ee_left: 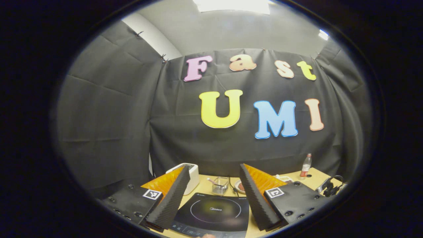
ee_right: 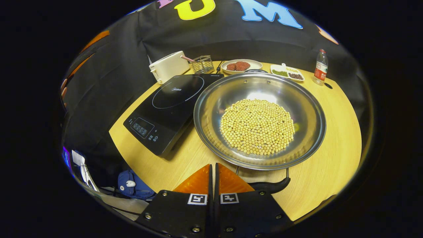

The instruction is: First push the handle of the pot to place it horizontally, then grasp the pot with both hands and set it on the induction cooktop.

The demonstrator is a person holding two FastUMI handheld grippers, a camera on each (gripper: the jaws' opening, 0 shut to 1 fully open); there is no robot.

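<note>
low, right gripper (ee_right: pixel 213 172) beside pot handle (ee_right: pixel 269 186)

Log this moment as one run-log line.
left tool open above black induction cooktop | right tool shut near steel pot of soybeans | pot on table

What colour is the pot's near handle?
Black, on the handle of the pot, clearest in the right gripper view.

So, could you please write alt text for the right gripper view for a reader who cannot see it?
A steel pot holding soybeans sits on a wooden table, right of a black induction cooktop. The right claw, fingers together, is at the pot's near handle. A toaster, plates and a bottle stand behind.
</note>
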